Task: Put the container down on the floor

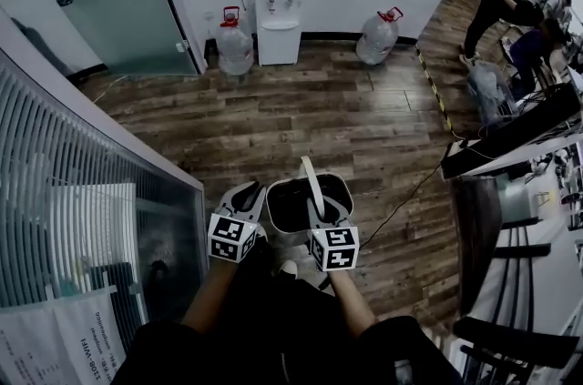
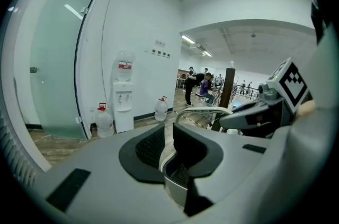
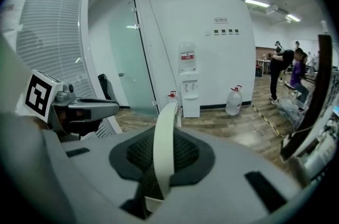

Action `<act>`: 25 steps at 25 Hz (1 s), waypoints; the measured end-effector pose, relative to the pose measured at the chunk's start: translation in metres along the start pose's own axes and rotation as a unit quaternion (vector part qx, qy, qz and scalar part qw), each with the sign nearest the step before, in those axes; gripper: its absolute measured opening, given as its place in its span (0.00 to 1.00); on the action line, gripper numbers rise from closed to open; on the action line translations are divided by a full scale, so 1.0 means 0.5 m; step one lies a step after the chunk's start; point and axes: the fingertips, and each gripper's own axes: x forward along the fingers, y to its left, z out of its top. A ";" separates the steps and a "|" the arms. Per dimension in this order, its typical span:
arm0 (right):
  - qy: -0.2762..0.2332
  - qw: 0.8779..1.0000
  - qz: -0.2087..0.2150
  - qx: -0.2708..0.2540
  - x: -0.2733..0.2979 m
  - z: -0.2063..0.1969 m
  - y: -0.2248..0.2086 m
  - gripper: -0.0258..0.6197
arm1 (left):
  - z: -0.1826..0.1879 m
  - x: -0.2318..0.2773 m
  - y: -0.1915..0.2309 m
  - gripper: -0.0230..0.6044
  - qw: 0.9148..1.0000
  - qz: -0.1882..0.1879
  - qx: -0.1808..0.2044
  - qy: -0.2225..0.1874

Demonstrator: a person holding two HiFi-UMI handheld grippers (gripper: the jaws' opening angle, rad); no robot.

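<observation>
A white container [image 1: 293,208] with a dark inside hangs above the wooden floor [image 1: 319,119], just in front of the person's legs. My left gripper [image 1: 256,199] is shut on its left rim; in the left gripper view the rim [image 2: 175,179] runs between the dark pads [image 2: 148,148]. My right gripper [image 1: 321,210] is shut on the white bail handle [image 1: 311,181], which stands upright over the opening. In the right gripper view the handle [image 3: 164,138] rises as a pale strap between the pads. The container's bottom is hidden.
A glass partition with blinds [image 1: 91,192] stands close on the left. At the far wall are a water dispenser [image 1: 280,5] and two water bottles [image 1: 235,42] [image 1: 378,35]. Desks and chairs [image 1: 519,192] line the right, with a cable [image 1: 410,192] on the floor and people [image 1: 501,10] behind.
</observation>
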 end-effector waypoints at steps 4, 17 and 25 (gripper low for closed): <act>0.001 1.000 -0.014 0.005 0.042 0.035 -0.010 0.14 | 0.028 0.037 0.044 0.13 1.000 -0.012 0.002 -0.001; -0.013 0.999 -0.049 0.015 0.173 0.148 -0.013 0.14 | 0.083 0.080 0.222 0.12 1.000 -0.025 -0.001 -0.018; -0.012 0.999 -0.052 0.010 0.210 0.180 0.017 0.14 | 0.093 0.072 0.276 0.07 0.999 -0.026 -0.002 -0.026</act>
